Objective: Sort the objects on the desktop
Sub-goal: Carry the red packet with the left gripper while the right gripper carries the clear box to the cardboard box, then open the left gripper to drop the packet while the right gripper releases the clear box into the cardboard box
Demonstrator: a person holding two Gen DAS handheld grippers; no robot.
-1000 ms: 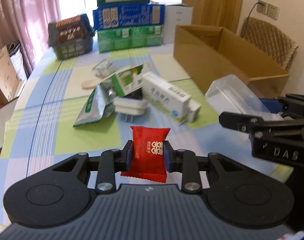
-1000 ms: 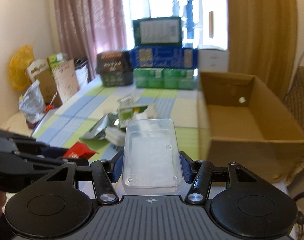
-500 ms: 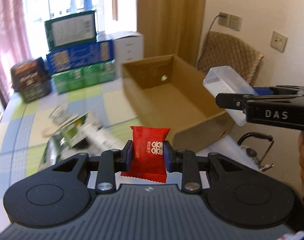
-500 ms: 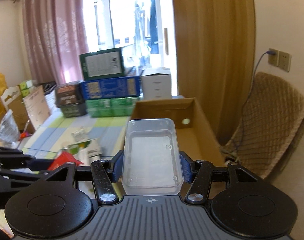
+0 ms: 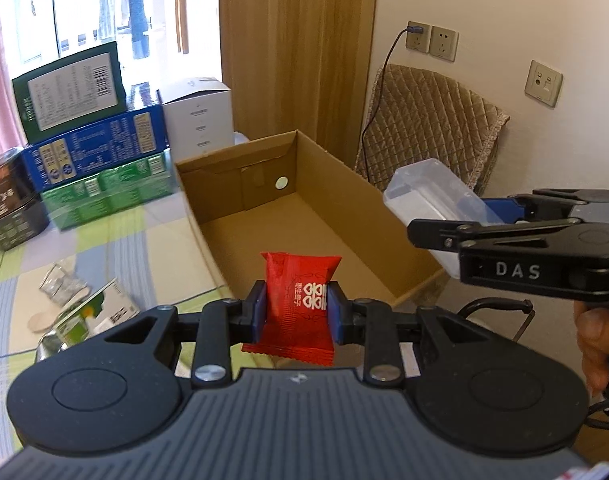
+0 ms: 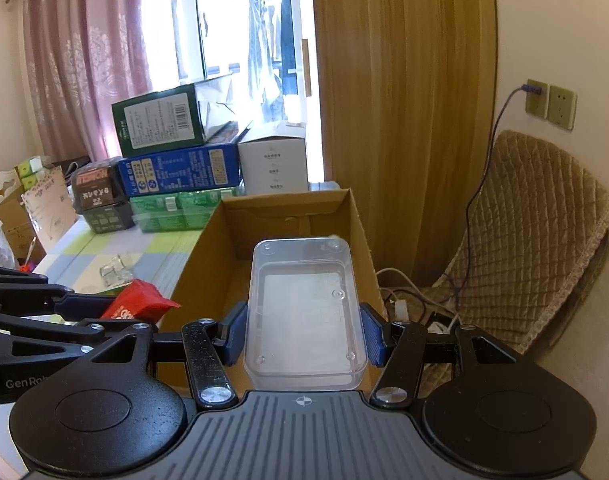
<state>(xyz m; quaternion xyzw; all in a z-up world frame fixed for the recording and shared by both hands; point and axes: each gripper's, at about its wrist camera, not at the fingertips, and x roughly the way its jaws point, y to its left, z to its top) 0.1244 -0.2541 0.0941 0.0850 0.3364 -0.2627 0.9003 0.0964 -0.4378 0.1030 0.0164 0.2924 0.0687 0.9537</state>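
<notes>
Between the blue pads of our left gripper (image 5: 296, 312) we hold a red sachet (image 5: 298, 308) printed with white characters; the jaws stand narrow, pressed against its two sides, and it stands upright with its crimped top edge above the pads. Our right gripper (image 6: 304, 338) clamps a clear plastic box (image 6: 304, 312) at a wider setting, the pads flat against its long sides, its far end reaching out past the fingertips. Just ahead of and below both pairs of jaws lies an open cardboard box (image 5: 240, 196), its floor bare where we can see it, with a round hole in its far wall. In the left wrist view the right gripper reaches in from the right of our jaws, level with the carton's near right corner, with part of a hand (image 5: 596, 336) on its grip. To the left of the left jaws, on the checked tablecloth (image 5: 116, 248), lie a green and white carton (image 5: 92, 316) and a small clear wrapper (image 5: 60, 286). Farther out on that side stands a stack of boxes (image 5: 92, 140), green, blue and dark green, with a white box (image 5: 198, 116) beside it and a dark tin (image 5: 8, 208) at its left. Beyond the cardboard box to the right, a quilted chair (image 6: 544, 248) stands under the wall sockets (image 6: 550, 104), with a cable plugged in.
</notes>
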